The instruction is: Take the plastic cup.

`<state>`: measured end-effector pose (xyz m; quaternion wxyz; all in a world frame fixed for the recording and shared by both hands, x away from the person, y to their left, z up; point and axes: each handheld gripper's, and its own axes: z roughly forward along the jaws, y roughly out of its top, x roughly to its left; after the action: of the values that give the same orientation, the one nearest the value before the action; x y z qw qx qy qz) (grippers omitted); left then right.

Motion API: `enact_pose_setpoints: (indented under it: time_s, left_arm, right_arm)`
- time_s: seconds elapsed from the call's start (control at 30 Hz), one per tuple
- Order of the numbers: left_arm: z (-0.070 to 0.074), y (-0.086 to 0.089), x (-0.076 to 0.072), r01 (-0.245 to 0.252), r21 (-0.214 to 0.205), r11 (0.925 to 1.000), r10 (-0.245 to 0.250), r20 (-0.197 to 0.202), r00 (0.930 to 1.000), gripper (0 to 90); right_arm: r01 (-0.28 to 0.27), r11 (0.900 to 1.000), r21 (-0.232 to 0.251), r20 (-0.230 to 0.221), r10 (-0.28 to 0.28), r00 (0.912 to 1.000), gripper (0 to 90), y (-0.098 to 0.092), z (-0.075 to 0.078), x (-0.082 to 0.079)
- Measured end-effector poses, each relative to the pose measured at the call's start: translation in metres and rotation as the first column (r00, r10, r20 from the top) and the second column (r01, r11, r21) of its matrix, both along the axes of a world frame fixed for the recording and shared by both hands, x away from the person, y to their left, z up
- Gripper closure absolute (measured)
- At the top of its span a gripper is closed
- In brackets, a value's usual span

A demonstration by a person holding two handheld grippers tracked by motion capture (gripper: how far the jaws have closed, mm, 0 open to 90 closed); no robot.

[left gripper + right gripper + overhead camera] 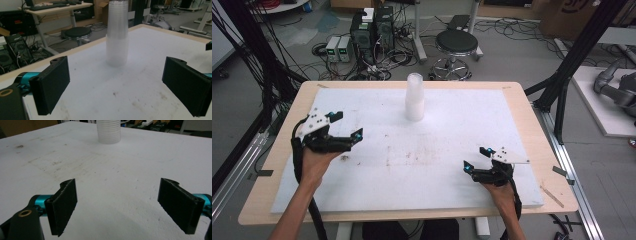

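A tall stack of clear plastic cups [415, 97] stands upright at the back middle of the white foam board [452, 120]. My left gripper [347, 125] hovers over the board's left side, open, with nothing between its jaws. The cup stack [117, 35] rises ahead of it in the left gripper view. My right gripper [477, 159] sits low near the front right of the board, open and empty. The base of the cup stack [108, 131] shows far ahead in the right gripper view.
The board lies on a wooden table [532, 130]. Brown stains [402, 157] mark the board's middle. Beyond the far edge stand a black stool [456, 45], computer boxes [372, 30] and loose cables. A metal frame post [577, 55] rises at the right.
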<state>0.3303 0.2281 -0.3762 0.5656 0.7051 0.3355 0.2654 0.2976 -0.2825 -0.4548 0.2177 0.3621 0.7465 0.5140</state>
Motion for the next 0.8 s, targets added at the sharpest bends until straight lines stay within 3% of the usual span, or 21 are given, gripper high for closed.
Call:
enact_pose_setpoints:
  time_s: [0.1, 0.13, 0.17, 0.43, 0.6, 0.8]
  left_arm:
    - [0.020, -0.008, 0.024, 0.040, 0.016, 0.9991, -0.040, 0.001, 0.9992, 7.4]
    - [0.031, -0.013, 0.038, 0.064, 0.020, 0.9978, -0.064, 0.005, 0.9979, 7.4]
    - [0.031, -0.013, 0.038, 0.064, 0.020, 0.9978, -0.064, 0.005, 0.9979, 7.4]
    - [0.071, -0.034, 0.090, 0.161, 0.041, 0.9860, -0.161, -0.023, 0.9868, 7.4]
    - [0.085, -0.048, 0.115, 0.206, 0.044, 0.9775, -0.205, -0.037, 0.9781, 7.4]
    - [0.089, -0.070, 0.140, 0.254, 0.057, 0.9656, -0.249, -0.079, 0.9653, 7.4]
  right_arm:
    - [0.000, 1.0000, 0.003, 0.000, 0.000, 1.0000, 16.0, 0.000, 0.000, 0.000]
    - [-0.003, 1.0000, 0.008, -0.005, 0.003, 1.0000, 16.0, -0.001, 0.000, 0.000]
    - [-0.003, 1.0000, 0.008, -0.005, 0.003, 1.0000, 16.0, -0.001, 0.000, 0.000]
    - [-0.005, 1.0000, -0.001, -0.008, 0.005, 1.0000, 16.0, 0.000, 0.000, 0.000]
    - [-0.005, 1.0000, 0.004, -0.011, 0.005, 0.9999, 16.0, 0.000, 0.000, 0.001]
    - [-0.005, 1.0000, 0.001, -0.010, 0.005, 0.9999, 16.0, 0.000, 0.000, 0.000]
